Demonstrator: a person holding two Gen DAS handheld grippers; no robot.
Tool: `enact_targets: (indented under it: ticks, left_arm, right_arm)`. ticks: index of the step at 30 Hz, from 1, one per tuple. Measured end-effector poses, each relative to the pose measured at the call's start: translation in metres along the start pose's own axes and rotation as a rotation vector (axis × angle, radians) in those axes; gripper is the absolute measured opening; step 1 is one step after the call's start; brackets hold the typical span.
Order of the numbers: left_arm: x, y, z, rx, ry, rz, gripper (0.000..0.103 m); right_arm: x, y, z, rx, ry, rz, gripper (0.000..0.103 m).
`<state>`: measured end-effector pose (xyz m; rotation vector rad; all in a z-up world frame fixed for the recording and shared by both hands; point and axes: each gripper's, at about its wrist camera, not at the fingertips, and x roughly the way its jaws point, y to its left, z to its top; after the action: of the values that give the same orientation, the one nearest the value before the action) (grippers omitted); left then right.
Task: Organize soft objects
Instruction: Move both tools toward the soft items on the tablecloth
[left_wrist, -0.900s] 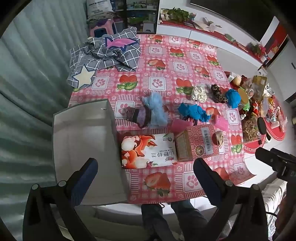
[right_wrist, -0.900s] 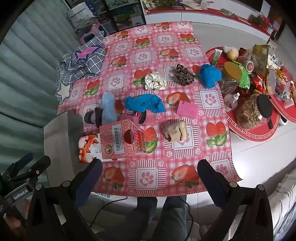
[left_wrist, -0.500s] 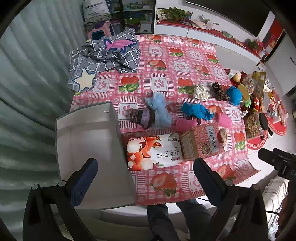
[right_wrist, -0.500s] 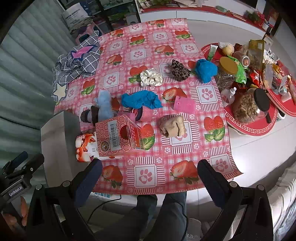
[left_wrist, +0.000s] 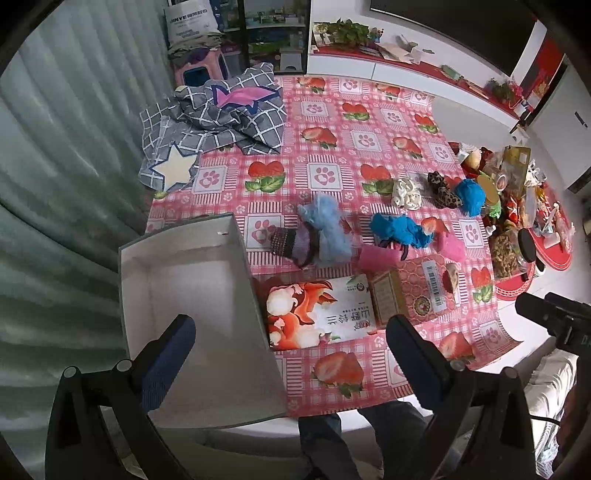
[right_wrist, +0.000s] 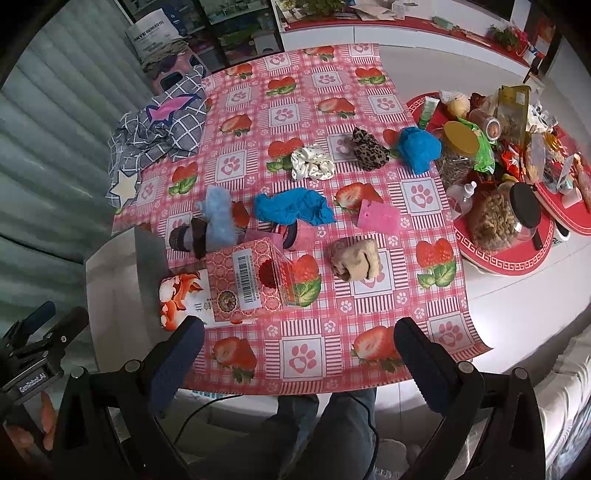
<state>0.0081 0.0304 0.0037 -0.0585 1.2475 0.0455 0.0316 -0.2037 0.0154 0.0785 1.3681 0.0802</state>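
Several soft items lie on the pink strawberry tablecloth (right_wrist: 314, 354): a light blue fluffy piece (right_wrist: 219, 216), a blue cloth (right_wrist: 291, 206), a pink piece (right_wrist: 378, 218), a beige roll (right_wrist: 356, 258), a white scrunchie (right_wrist: 312, 164), a leopard scrunchie (right_wrist: 369, 149) and a blue ball (right_wrist: 419, 147). A white open box (left_wrist: 184, 295) sits at the table's left edge. My left gripper (left_wrist: 290, 354) is open and empty, above the box and the table's near edge. My right gripper (right_wrist: 299, 363) is open and empty, above the near edge.
A red patterned carton (right_wrist: 255, 280) and an orange snack box (left_wrist: 317, 314) lie near the white box. A grey checked cloth (left_wrist: 221, 118) lies at the far left. Jars and snacks crowd red trays (right_wrist: 498, 258) on the right. A grey curtain (left_wrist: 55, 184) hangs on the left.
Both grippers have pulled back and up a little from the table, so the view has shifted; nothing on the table has moved. Both stay open.
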Motion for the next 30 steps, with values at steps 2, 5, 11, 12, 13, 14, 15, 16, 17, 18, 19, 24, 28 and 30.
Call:
enact_targets:
  ticks: [2, 5, 11, 12, 13, 14, 15, 16, 17, 18, 19, 24, 28, 30]
  left_arm:
    - [0.002, 0.001, 0.001, -0.001, -0.002, -0.010, 0.103]
    - [0.007, 0.002, 0.004, -0.001, 0.011, -0.010, 0.103]
    - [0.020, -0.009, 0.019, 0.019, 0.030, -0.003, 0.103]
    - [0.023, -0.010, 0.023, 0.018, 0.034, -0.008, 0.103]
    - [0.026, -0.012, 0.027, 0.017, 0.038, -0.008, 0.103]
    - [0.029, -0.014, 0.032, 0.018, 0.038, -0.004, 0.103]
    - [0.033, -0.017, 0.037, 0.019, 0.039, 0.001, 0.103]
    - [0.037, -0.018, 0.042, 0.022, 0.039, 0.009, 0.103]
    - [0.044, -0.021, 0.047, 0.020, 0.052, 0.004, 0.103]
    - [0.050, -0.023, 0.052, 0.016, 0.063, 0.006, 0.103]
    - [0.055, -0.025, 0.056, 0.013, 0.074, 0.010, 0.103]
    - [0.090, -0.035, 0.080, -0.001, 0.143, 0.021, 0.103]
    - [0.120, -0.047, 0.101, 0.010, 0.182, 0.030, 0.103]
    - [0.137, -0.053, 0.110, 0.013, 0.208, 0.027, 0.103]
  right_arm:
    - [0.001, 0.000, 0.000, -0.001, 0.002, -0.001, 0.103]
    - [0.004, 0.000, 0.002, -0.004, 0.012, -0.004, 0.103]
    - [0.020, -0.010, 0.012, 0.001, 0.042, -0.005, 0.103]
    - [0.022, -0.013, 0.014, 0.002, 0.045, -0.004, 0.103]
    - [0.025, -0.016, 0.016, 0.003, 0.050, -0.005, 0.103]
    - [0.028, -0.021, 0.019, 0.008, 0.057, -0.009, 0.103]
    - [0.031, -0.026, 0.021, 0.014, 0.061, -0.009, 0.103]
    - [0.034, -0.030, 0.024, 0.018, 0.065, -0.008, 0.103]
    - [0.037, -0.035, 0.028, 0.020, 0.072, -0.009, 0.103]
    - [0.041, -0.040, 0.031, 0.022, 0.081, -0.013, 0.103]
    - [0.046, -0.045, 0.033, 0.025, 0.093, -0.016, 0.103]
    - [0.067, -0.072, 0.052, 0.049, 0.131, -0.024, 0.103]
    - [0.078, -0.093, 0.071, 0.076, 0.137, -0.027, 0.103]
    - [0.084, -0.102, 0.083, 0.088, 0.139, -0.025, 0.103]
